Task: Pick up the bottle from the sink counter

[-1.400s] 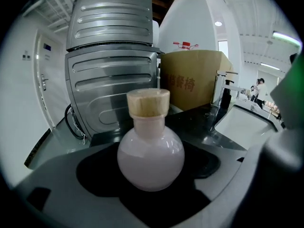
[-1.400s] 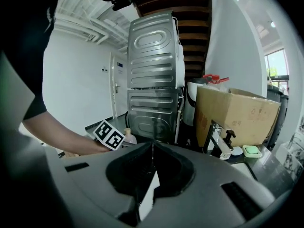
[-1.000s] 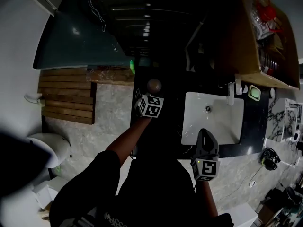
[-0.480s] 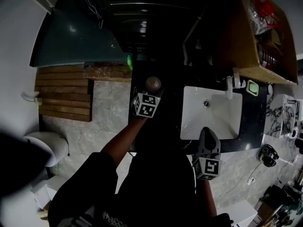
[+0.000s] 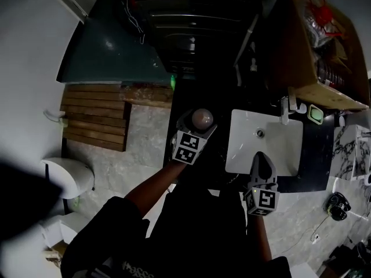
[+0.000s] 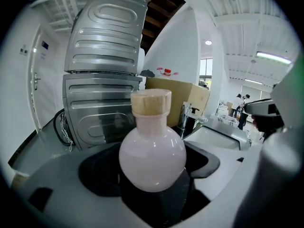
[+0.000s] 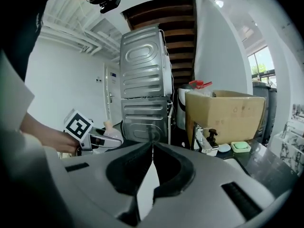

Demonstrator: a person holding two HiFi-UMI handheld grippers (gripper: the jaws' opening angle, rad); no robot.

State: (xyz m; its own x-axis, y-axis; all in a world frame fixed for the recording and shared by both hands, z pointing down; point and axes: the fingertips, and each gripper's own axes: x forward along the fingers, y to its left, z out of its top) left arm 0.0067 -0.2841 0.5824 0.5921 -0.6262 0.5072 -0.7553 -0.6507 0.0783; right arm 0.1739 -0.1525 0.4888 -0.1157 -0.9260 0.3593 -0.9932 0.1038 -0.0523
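A round pale-pink bottle (image 6: 152,151) with a cork stopper (image 6: 150,102) sits upright between the jaws of my left gripper (image 6: 152,177), which is shut on its belly. From the head view the bottle (image 5: 203,118) hangs over the dark sink counter (image 5: 217,155), left of the white sink (image 5: 281,146), with the left gripper (image 5: 200,123) around it. My right gripper (image 5: 261,158) hovers over the sink's front edge, jaws pressed together and empty. In the right gripper view the right gripper (image 7: 152,148) is shut, and the bottle (image 7: 110,133) shows at the far left.
A stacked washer and dryer (image 6: 102,80) stand behind the counter. A faucet (image 5: 284,109), a green soap dish (image 5: 313,114) and a cardboard box (image 7: 223,110) are at the sink's far side. A toilet (image 5: 66,178) and wooden slats (image 5: 95,117) lie to the left.
The bottle in my left gripper looks larger and closer to the head camera, so it has come up. My right gripper has edged forward over the sink.
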